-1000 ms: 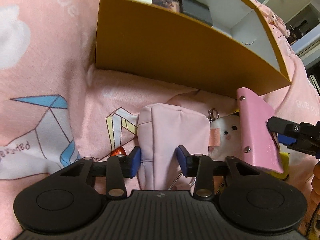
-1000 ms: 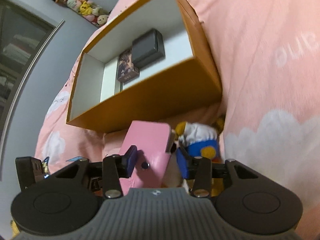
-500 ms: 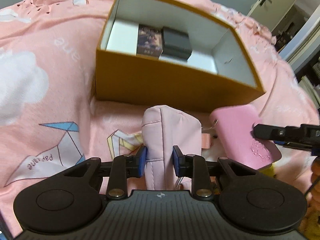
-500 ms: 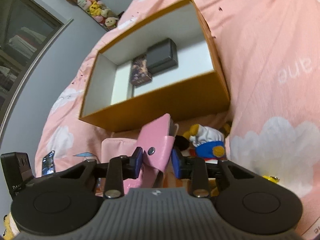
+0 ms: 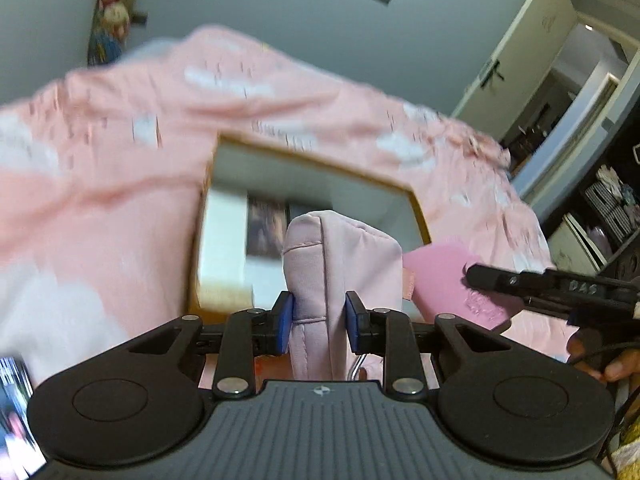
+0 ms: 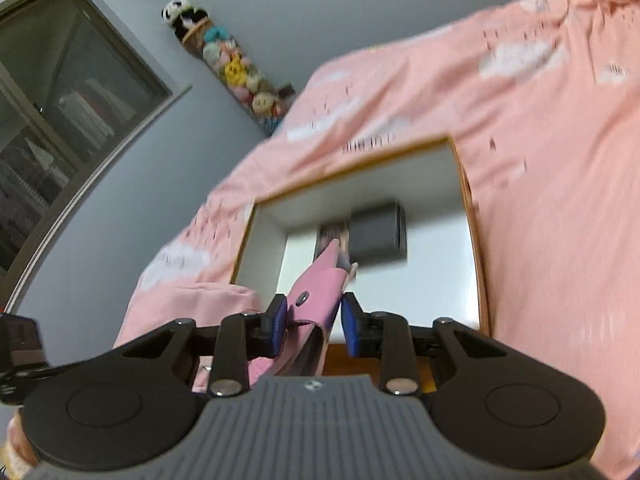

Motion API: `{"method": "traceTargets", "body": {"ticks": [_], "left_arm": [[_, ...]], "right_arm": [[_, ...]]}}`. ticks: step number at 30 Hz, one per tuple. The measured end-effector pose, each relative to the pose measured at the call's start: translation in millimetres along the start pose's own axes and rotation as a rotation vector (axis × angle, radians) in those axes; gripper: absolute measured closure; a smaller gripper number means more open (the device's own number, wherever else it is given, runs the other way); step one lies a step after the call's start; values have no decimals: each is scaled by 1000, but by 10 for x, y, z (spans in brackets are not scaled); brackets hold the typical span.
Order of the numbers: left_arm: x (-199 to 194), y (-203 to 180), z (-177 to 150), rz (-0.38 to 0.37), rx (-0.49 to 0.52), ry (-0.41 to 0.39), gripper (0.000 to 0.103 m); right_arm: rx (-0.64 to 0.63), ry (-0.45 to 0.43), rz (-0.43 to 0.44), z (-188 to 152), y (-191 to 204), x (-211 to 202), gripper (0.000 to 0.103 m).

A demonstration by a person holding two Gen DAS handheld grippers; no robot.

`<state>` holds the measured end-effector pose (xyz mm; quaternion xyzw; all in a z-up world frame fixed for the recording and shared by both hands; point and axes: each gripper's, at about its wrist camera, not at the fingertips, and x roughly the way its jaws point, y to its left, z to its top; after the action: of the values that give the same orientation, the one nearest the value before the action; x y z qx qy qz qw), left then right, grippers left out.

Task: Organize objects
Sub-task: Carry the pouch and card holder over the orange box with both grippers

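Note:
My left gripper point(image 5: 318, 318) is shut on a pale pink fabric pouch point(image 5: 340, 264), held up in front of the open orange box point(image 5: 316, 156). My right gripper point(image 6: 314, 322) is shut on a bright pink snap wallet point(image 6: 316, 284), also lifted before the orange box point(image 6: 478, 264). In the left wrist view the pink wallet point(image 5: 448, 276) shows at the right, with the other gripper's black finger on it. Inside the white-lined box lie a dark grey case point(image 6: 378, 234) and a patterned card box point(image 5: 266, 228); the picture is blurred.
The box rests on a pink bedspread with white clouds point(image 6: 540, 120). A hanging column of plush toys point(image 6: 236, 68) is on the grey wall, beside a dark window. A doorway and shelves point(image 5: 600, 184) stand at the right. Part of a hand point(image 5: 616, 368) shows at the right edge.
Both grippers closed on their pink items and lifted them off the bedspread; both views tilted up, so the box's inside, wall and room now show. The plush toys on the bed have left view.

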<state>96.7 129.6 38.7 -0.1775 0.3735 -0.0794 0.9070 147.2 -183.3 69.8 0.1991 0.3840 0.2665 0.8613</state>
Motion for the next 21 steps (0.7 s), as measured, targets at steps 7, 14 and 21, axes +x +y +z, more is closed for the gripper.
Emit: {"method": "traceTargets", "body": {"ticks": [7,14,21], "left_arm": [[290,66,409,23,2,-10,73],[622,233,497,37,-8,43,72],[780,357,528,22,-23,69,72]], "right_arm": [[6,45,-92,166,-74,826,72],[20,162,-118,8,-147,1575,72],[-3,269,-116,-49,-106,1965,72]]}}
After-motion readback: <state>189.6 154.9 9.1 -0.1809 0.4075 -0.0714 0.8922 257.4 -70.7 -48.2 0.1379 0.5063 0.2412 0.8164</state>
